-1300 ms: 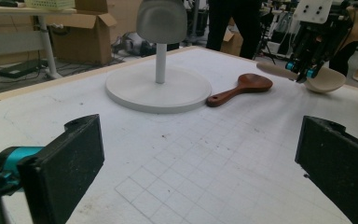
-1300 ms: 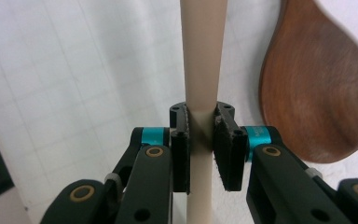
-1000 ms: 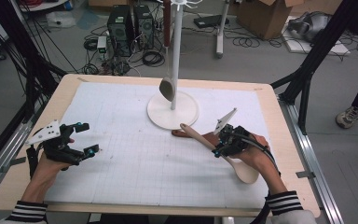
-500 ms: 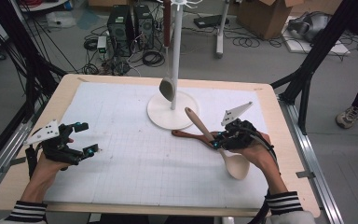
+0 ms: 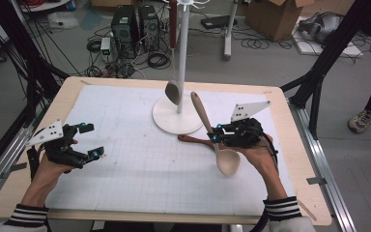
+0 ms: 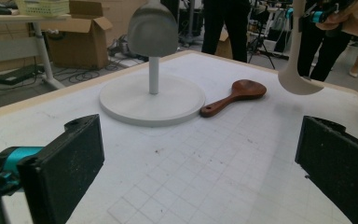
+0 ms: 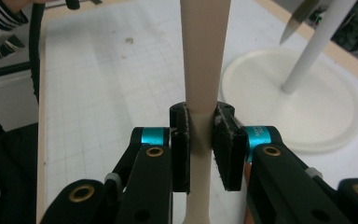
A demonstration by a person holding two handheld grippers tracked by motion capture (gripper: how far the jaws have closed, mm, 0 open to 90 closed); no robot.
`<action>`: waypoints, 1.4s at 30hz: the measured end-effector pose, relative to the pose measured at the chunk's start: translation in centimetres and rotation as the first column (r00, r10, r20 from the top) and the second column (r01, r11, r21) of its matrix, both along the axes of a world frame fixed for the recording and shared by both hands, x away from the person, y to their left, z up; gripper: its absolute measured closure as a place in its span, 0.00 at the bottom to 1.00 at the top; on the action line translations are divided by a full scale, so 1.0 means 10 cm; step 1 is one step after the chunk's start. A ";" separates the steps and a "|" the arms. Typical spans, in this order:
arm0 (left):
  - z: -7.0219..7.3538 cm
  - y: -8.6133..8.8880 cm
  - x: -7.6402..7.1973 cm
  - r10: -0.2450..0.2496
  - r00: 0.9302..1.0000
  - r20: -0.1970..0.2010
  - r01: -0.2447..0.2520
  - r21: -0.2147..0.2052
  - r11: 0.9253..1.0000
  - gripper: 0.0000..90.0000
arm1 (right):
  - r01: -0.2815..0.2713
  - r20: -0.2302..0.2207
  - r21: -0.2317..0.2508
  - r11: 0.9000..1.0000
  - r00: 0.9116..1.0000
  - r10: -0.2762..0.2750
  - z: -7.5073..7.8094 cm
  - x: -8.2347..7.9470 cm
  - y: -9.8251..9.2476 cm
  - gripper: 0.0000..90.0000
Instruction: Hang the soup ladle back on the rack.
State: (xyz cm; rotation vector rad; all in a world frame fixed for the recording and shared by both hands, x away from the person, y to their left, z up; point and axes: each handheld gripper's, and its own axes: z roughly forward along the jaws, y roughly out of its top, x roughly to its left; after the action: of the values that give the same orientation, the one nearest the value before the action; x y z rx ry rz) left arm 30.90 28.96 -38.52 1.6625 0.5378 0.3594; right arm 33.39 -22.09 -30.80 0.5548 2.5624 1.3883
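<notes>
My right gripper (image 5: 216,135) is shut on the handle of a light wooden spoon (image 5: 228,162), held above the mat with its bowl toward the person and its handle slanting up toward the stand. In the right gripper view, both pads (image 7: 224,144) press on the pale handle (image 7: 204,51). A dark brown spoon (image 5: 193,140) lies flat on the mat just under it, beside the white stand's round base (image 5: 162,121). A grey spoon (image 5: 173,92) hangs from the stand. My left gripper (image 5: 92,139) rests open at the left of the mat, with nothing between its jaws.
A white gridded mat (image 5: 125,169) covers the wooden table (image 5: 302,193). The stand's pole (image 5: 182,53) rises at the mat's far middle. Black frame struts (image 5: 319,72) flank the table. Computers, cables and cardboard boxes sit on the floor beyond, and a person's shoe (image 5: 362,121) shows at the right.
My right gripper has risen with the light spoon, lifting it off the mat and tilting its handle up toward the stand. The left gripper has stayed in place.
</notes>
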 end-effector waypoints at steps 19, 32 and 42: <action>0.46 -0.33 0.06 -0.057 0.998 0.034 0.057 0.003 0.998 0.02 | 0.026 0.080 0.176 0.984 0.996 -0.041 0.11 0.01 0.33 0.87; 0.84 -0.77 0.19 -0.120 0.992 0.050 0.119 0.028 0.993 0.02 | 0.024 0.109 0.213 0.977 0.993 -0.049 0.13 0.05 0.54 0.87; 1.01 -1.08 0.28 -0.149 0.987 0.054 0.148 0.023 0.989 0.02 | 0.029 0.118 0.238 0.971 0.991 -0.059 0.12 0.08 0.67 0.87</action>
State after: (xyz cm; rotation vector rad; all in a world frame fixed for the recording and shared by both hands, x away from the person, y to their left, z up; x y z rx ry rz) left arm 33.66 18.13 -28.43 1.6944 0.3679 0.3011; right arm 34.16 -15.38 -29.58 0.5382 2.2907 1.6682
